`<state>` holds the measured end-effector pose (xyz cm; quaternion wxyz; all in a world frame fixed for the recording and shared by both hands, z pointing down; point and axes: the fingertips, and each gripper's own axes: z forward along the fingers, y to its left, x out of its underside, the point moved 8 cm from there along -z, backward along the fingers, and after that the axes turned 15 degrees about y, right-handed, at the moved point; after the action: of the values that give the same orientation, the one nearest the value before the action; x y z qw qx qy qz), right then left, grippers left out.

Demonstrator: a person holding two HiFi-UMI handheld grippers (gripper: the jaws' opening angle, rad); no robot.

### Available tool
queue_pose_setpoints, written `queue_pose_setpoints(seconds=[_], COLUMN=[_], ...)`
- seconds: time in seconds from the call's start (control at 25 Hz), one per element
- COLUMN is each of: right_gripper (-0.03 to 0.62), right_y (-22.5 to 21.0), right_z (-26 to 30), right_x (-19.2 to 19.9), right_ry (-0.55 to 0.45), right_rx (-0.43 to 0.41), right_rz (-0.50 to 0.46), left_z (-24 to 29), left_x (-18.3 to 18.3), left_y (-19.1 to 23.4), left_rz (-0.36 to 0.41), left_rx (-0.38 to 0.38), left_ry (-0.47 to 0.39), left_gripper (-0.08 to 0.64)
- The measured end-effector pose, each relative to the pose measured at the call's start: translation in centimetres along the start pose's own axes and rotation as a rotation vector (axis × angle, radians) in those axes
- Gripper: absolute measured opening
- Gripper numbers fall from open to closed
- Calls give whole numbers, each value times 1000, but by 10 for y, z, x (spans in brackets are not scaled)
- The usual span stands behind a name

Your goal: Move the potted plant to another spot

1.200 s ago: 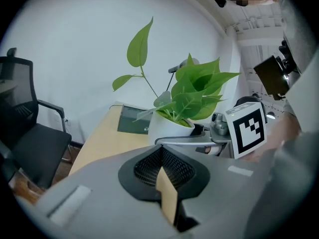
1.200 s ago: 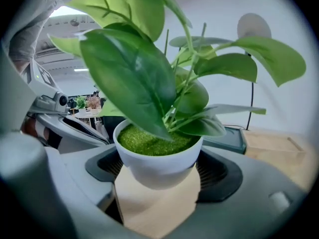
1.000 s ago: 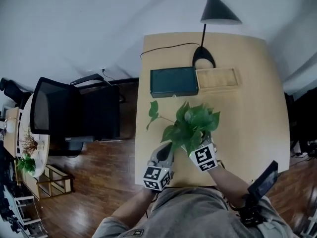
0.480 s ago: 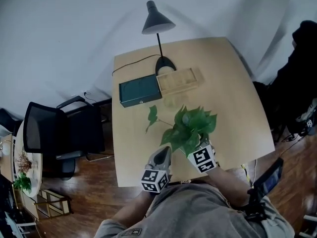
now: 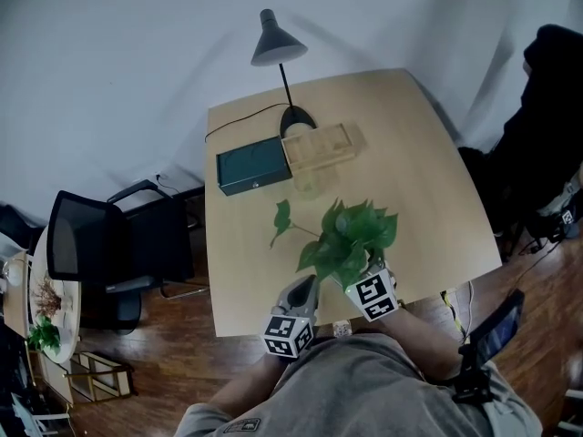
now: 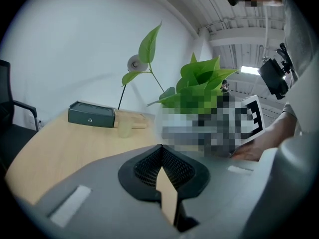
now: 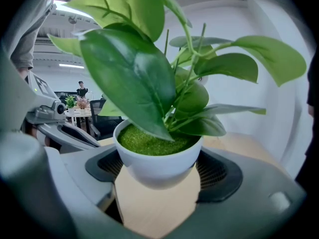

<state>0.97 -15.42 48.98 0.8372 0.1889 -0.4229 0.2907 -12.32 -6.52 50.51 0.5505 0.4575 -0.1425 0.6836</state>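
We see the right hand-held gripper [image 7: 159,176] pinching the round white pot of the green-leaved potted plant [image 7: 158,156], one dark ribbed pad pressed on each side of the pot. We cannot tell whether the pot's base rests on the light wooden table [image 5: 428,171] or hangs just above it. From the head view the plant [image 5: 351,235] stands near the table's 6 o'clock edge, with the right hand-held gripper [image 5: 363,276] under its leaves. The left hand-held gripper [image 5: 303,288] lies just beside it at 9 o'clock. Its jaws are pressed together at the tips with nothing between them [image 6: 160,156]. At 11 o'clock from the plant lies a dark green rectangular box [image 5: 253,165], touching a shallow light wooden tray [image 5: 319,146] at 12 o'clock. A grey cone-shaded desk lamp [image 5: 273,44] stands behind them at the far edge. A black office chair [image 5: 86,244] sits off the table at 9 o'clock.
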Motion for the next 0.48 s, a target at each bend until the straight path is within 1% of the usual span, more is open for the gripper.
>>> queue_pose_setpoints(seconds=[0.24,0.48], right_gripper=[462,462], right_y=[28,62], right_z=[-19,-42], right_x=[17,51], right_ry=[39,99], right_rx=[10,34], right_rz=[30,68], left_z=[-21,-45], left_x=[14,55], left_y=[-13,-24], left_rz=[2,-30], left_rx=[35,69], left_ry=[11,59], left_gripper=[-6,-6])
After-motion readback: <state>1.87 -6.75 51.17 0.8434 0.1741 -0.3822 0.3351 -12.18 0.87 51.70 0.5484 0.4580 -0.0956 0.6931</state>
